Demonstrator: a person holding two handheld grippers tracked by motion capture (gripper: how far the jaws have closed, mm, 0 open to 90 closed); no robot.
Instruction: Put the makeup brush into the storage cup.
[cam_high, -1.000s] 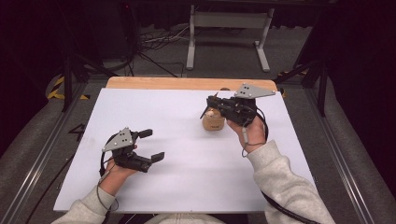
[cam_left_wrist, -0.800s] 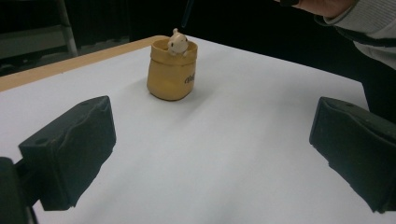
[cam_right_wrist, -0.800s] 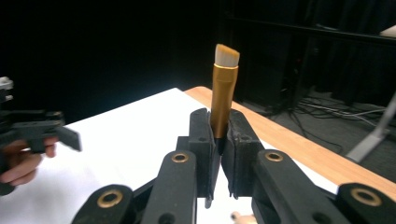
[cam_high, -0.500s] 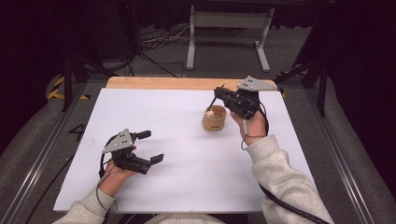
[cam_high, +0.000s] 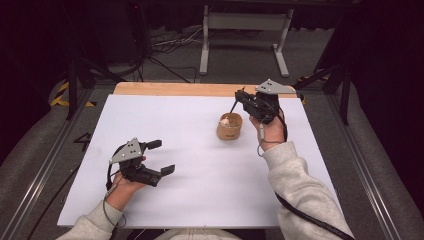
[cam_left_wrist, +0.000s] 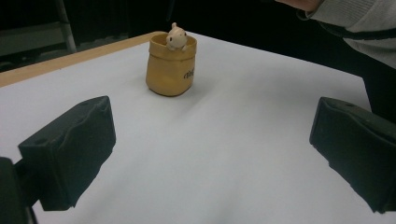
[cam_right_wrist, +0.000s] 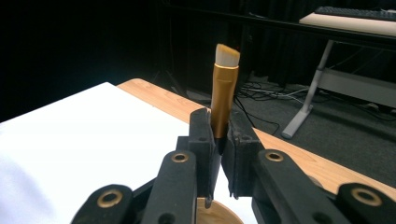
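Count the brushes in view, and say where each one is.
1. The brush is clamped upright in the right gripper, lifted just above the yellow pouch. More could be hidden inside the pouch.

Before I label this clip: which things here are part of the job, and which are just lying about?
In play:
- brush, clamped in the right gripper
- tan pouch with a small figure in it
- left gripper, open, idle

Just about:
- yellow-black tape on the floor
- cables and a metal stand behind the table
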